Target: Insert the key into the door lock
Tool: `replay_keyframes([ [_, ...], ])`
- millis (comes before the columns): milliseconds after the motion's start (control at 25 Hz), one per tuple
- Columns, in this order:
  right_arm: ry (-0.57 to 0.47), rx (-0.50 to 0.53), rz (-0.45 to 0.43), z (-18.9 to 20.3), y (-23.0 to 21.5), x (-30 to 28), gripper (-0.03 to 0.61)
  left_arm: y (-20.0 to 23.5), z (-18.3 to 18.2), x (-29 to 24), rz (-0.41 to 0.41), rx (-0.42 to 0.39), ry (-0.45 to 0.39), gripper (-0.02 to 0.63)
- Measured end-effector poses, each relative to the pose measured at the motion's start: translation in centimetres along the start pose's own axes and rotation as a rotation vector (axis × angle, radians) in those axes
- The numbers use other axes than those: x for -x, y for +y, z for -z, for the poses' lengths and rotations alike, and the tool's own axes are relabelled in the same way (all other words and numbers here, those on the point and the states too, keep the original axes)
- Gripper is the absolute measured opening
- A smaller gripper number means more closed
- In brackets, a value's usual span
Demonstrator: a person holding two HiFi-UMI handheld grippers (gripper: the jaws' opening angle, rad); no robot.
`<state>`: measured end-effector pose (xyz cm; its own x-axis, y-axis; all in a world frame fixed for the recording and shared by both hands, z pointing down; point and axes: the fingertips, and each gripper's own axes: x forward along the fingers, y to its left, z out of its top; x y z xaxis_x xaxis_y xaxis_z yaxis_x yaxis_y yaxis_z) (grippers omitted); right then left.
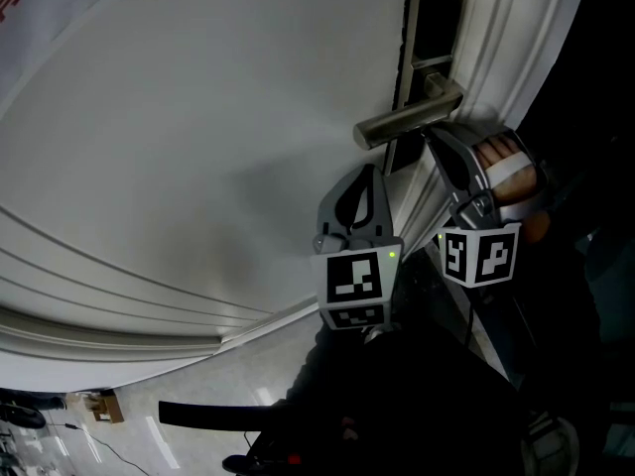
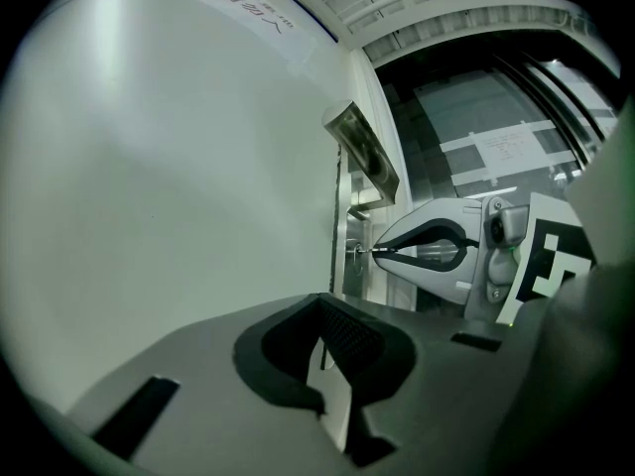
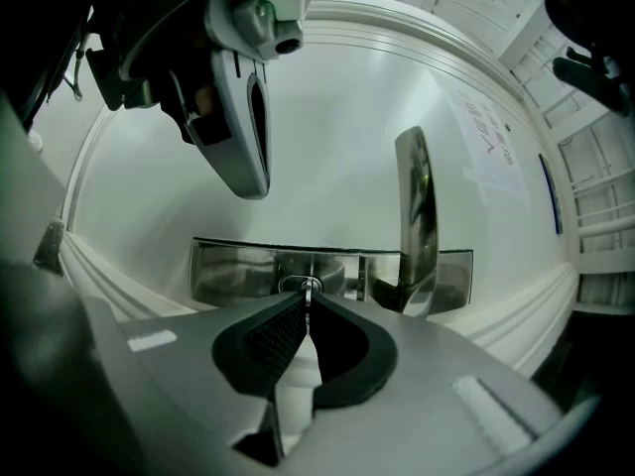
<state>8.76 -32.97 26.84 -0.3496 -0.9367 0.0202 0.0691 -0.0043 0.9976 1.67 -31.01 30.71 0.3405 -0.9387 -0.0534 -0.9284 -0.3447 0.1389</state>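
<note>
Evidently, the key (image 3: 307,292) is pinched edge-on between the closed jaws of the right gripper (image 3: 306,303), and its thin blade is presented just ahead of the jaw tips at the lock cylinder (image 3: 295,286). The blade tip is seen touching the cylinder face or just inside the keyway; how deep it sits cannot be told. The cylinder is set in a metal lock plate (image 3: 230,271), and the lever handle (image 3: 417,211) stands out from the same plate, close to the right of the jaws in the right gripper view. The white door (image 3: 327,137) fills the space beyond. The left gripper (image 2: 319,312) is held beside the right one, aimed at the door face and well short of the lock; its jaws are drawn together and nothing is seen between them. In the head view a hand (image 1: 508,170) is seen on the right gripper's grip. The insertion step is judged to be in hand. For the next move, the blade would need to be kept in line with the keyway and pushed straight forward along the jaw axis, with no tilt, while the handle is left untouched.
</note>
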Motion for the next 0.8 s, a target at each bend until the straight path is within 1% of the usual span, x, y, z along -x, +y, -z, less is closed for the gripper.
replay_keyframes([
  [320, 0.017, 0.024, 0.0, -0.12, -0.03, -0.7, 0.012, -0.13, -0.32, -0.03, 0.008, 0.002, -0.015, 0.002],
  [400, 0.014, 0.023, 0.0, -0.14, -0.02, -0.65, 0.012, -0.04, -0.25, 0.01, 0.004, 0.006, -0.013, 0.002],
  [600, 0.013, 0.016, 0.002, 0.02, 0.05, -0.86, 0.012, -0.14, -0.02, -0.42, 0.013, -0.01, -0.003, 0.0],
  [800, 0.013, 0.021, 0.007, -0.05, 0.07, -0.77, 0.012, -0.19, -0.27, -0.38, 0.007, -0.01, -0.011, 0.002],
])
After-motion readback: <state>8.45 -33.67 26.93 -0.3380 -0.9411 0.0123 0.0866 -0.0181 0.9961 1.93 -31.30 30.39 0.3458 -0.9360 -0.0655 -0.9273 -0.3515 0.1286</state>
